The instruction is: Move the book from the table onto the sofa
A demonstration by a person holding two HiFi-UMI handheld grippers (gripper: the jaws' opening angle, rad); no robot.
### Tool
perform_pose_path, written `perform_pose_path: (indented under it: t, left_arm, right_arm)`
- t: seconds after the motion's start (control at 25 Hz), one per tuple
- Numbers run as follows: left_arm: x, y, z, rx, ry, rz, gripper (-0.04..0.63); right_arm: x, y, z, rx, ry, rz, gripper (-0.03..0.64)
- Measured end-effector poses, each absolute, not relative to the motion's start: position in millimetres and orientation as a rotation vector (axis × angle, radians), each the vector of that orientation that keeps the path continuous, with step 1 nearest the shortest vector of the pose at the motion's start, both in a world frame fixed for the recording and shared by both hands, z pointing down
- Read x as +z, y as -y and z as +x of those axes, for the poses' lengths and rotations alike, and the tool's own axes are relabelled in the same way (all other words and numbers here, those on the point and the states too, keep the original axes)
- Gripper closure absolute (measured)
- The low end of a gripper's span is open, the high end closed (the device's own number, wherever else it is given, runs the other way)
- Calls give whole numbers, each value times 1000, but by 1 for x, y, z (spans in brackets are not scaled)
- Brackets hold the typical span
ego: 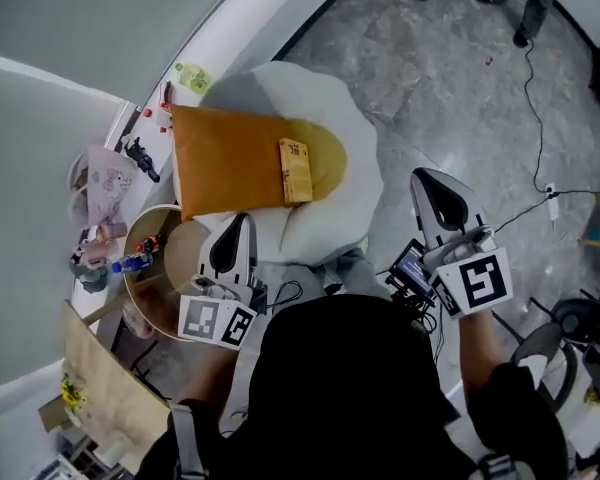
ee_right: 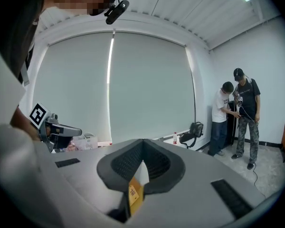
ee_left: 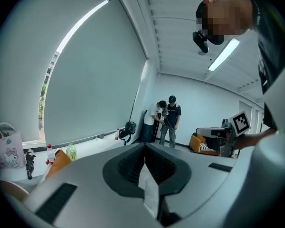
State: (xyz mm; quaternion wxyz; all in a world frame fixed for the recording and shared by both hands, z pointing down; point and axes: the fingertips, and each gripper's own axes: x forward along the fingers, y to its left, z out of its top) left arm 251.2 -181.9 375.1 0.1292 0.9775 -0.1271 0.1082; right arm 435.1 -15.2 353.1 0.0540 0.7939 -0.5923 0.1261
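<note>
Looking down on a grey stone floor (ego: 450, 78) bounded by a curving white window ledge (ego: 230, 28). Taking in one white sofa (ego: 360, 158) (more of a rounded lounge seat) with one orange cushion (ego: 225, 158) on it. Finding one yellow book (ego: 295, 170) lying flat on that cushion's right end, well apart from the one round wooden table (ego: 175, 253) at the sofa's left. Counting one blue-labelled bottle (ego: 132, 263) lying among small clutter at the table's left edge, plus one white tote bag (ego: 105, 183) and one green bottle (ego: 193, 76) on the ledge. Holding two grippers up in front of the body, neither touching anything: the left gripper (ego: 235, 243) over the table's right rim, the right gripper (ego: 435, 193) over bare floor to the sofa's right. Showing the left gripper's jaws pressed together at the tips, nothing gripped. Showing the right gripper's jaws likewise closed on nothing, with only a yellow sliver of the book glimpsed through the slot under the tips, far below. Spotting two people (ee_right: 237, 118) standing together by the far wall, one black bag (ee_right: 195, 128) near them.
</note>
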Motion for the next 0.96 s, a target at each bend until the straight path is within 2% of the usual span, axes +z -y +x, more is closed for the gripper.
perform_pose_path:
  t: [0.36,0.96]
  left_arm:
    - [349,167,238,131,497,2826,580]
    - [331,151,267,100,424,2863,581]
  right_arm:
    - [318,-6,434,284,1804,2409,607]
    - [300,-12,439,185,1822,2440,607]
